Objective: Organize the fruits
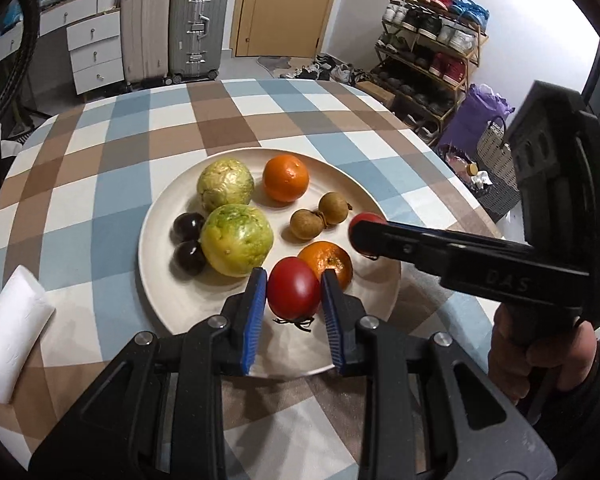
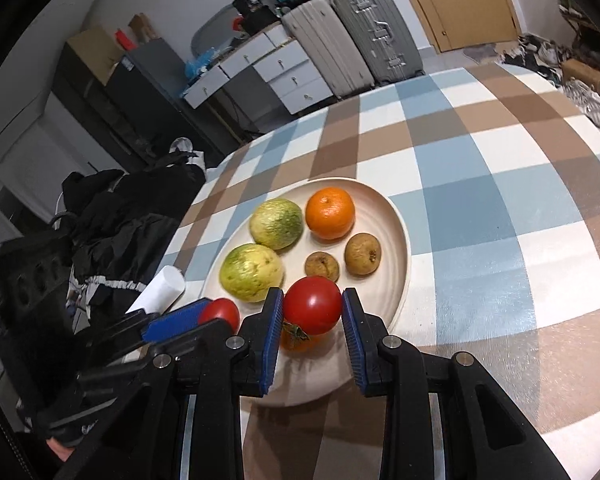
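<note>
Round cream plate (image 1: 364,312) on checked tablecloth (image 1: 100,184), holding two mottled green-yellow fruits, two oranges, two brown longans, two dark plums. Left gripper (image 1: 294,294) clasps a smooth red tomato (image 1: 293,293) over the plate's near part; right gripper (image 2: 312,312) clasps a second red tomato (image 2: 313,305) above the near orange (image 2: 296,340). Risk: tight squeezing may bruise the tomatoes; release onto crowded fruit may send them rolling off the rim.

I see a matt cream ceramic-looking plate (image 1: 204,312) on the bench's checked blue, brown and white cloth (image 1: 100,184). The red tomato (image 1: 293,294) in my left claw (image 1: 294,308) is smooth and glossy; the claw's blue pads (image 1: 254,320) look ribbed and rubbery on matt black plastic. The orange mandarin (image 1: 285,178) is dimpled, and the green-yellow round fruit (image 1: 236,240) is mottled, faintly shiny.
</note>
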Motion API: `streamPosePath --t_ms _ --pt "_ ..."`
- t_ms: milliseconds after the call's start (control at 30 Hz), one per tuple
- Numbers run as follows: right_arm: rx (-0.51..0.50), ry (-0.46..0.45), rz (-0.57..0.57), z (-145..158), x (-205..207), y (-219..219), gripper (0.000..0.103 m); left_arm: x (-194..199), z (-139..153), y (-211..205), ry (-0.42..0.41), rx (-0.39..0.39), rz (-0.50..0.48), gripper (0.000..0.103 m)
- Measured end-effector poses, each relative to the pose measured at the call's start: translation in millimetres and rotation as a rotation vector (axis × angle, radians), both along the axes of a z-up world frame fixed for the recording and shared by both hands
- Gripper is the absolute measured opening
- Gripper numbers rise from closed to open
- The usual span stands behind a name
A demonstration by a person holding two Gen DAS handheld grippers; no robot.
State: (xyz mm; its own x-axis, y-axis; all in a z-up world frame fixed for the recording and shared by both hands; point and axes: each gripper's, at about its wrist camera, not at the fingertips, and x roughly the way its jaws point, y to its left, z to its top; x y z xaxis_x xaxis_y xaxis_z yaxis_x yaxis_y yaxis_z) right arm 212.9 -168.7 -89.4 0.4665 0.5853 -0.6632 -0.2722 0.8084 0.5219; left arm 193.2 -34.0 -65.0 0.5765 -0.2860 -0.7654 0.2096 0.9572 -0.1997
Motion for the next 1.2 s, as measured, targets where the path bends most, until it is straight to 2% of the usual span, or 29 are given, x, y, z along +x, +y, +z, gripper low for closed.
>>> streamPosePath --t_ms 400,533,567,700,800,933,967,1067,1133,1200 --pt "-0.012 0.036 -0.032 -11.0 12.9 0.4 0.031 10.5 -9.2 7.3 0.035 -0.008 0.033 0.025" --pt "-0.005 0.008 -0.042 -3.6 9.5 -1.8 0.036 10.3 -6.9 8.1 0.043 0.013 0.048 0.025" --pt "0.001 -0.004 -0.043 -0.5 7.7 -2.9 0.04 9.8 -5.7 8.7 0.045 0.017 0.053 0.026" --pt "-0.005 -0.05 -0.033 15.3 -3.1 -5.6 0.041 1.4 5.2 11.7 0.029 0.034 0.072 0.028" --pt "-0.007 -0.078 -0.043 26.8 -12.7 -11.8 0.044 -10.0 18.5 15.3 -0.005 0.037 0.086 0.036" --pt "0.005 -0.127 -0.084 45.9 -32.4 -25.3 0.055 -30.6 43.5 18.8 -0.058 0.057 0.112 0.055" --pt "0.006 -0.142 -0.089 52.2 -38.0 -28.9 0.058 -34.9 49.0 19.6 -0.071 0.06 0.116 0.063" --pt "0.006 -0.199 -0.102 72.4 -55.9 -36.8 0.076 -52.7 72.8 24.0 -0.135 0.056 0.139 0.08" --pt "0.015 -0.247 -0.107 87.0 -69.1 -40.7 0.08 -65.4 89.7 28.4 -0.19 0.037 0.16 0.085" --pt "0.027 -0.313 -0.124 103.7 -86.0 -43.3 0.094 -79.9 105.5 31.9 -0.244 -0.001 0.167 0.085"
